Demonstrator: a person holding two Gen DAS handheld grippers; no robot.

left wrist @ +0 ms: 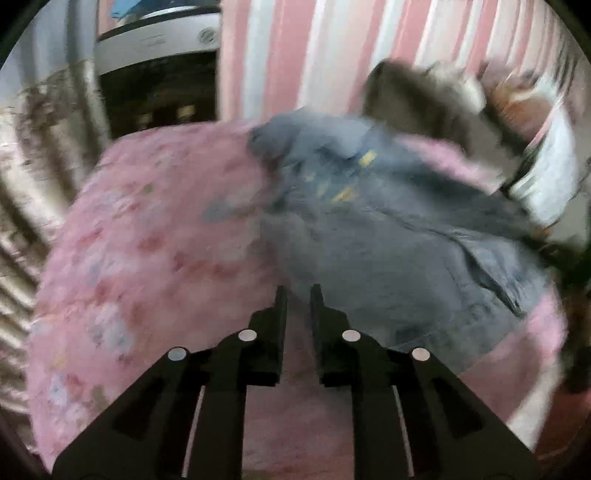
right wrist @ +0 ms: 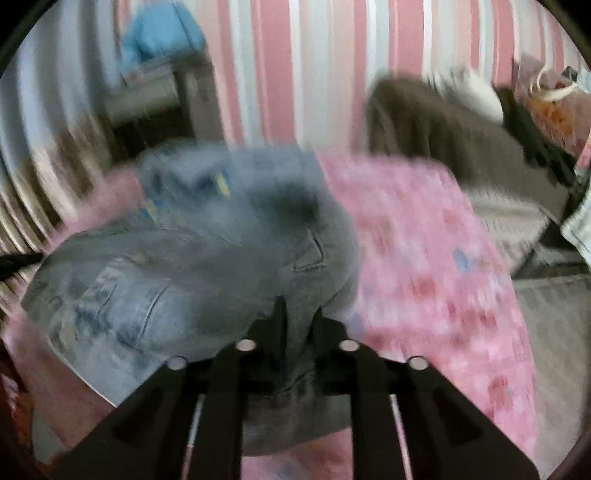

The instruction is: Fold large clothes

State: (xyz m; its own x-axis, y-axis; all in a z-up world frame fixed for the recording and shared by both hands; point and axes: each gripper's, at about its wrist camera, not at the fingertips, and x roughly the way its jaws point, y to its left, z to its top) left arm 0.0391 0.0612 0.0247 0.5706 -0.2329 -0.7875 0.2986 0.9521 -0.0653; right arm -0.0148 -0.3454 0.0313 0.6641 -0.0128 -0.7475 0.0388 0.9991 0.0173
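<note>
Denim garment (right wrist: 192,258) lies crumpled on pink bedspread (right wrist: 436,258), long axis indiscernible. Right gripper (right wrist: 299,314) clamps its hem; left gripper (left wrist: 298,291) nearly closed, grasp unclear.

Bedroom surroundings, blurred in both views

A pink floral bedcover (left wrist: 140,236) is lying spread across the bed, and pink-and-white striped wallpaper (left wrist: 295,55) is running up behind it. A white and black appliance (left wrist: 159,48) is standing in the corner to the left, with something light blue (right wrist: 162,33) sitting on top of it. A brown-grey blanket (right wrist: 443,125) is lying heaped at the far right of the bed, something white (right wrist: 476,92) is resting on it, and a pink bag with cord handles (right wrist: 550,92) is showing behind.
</note>
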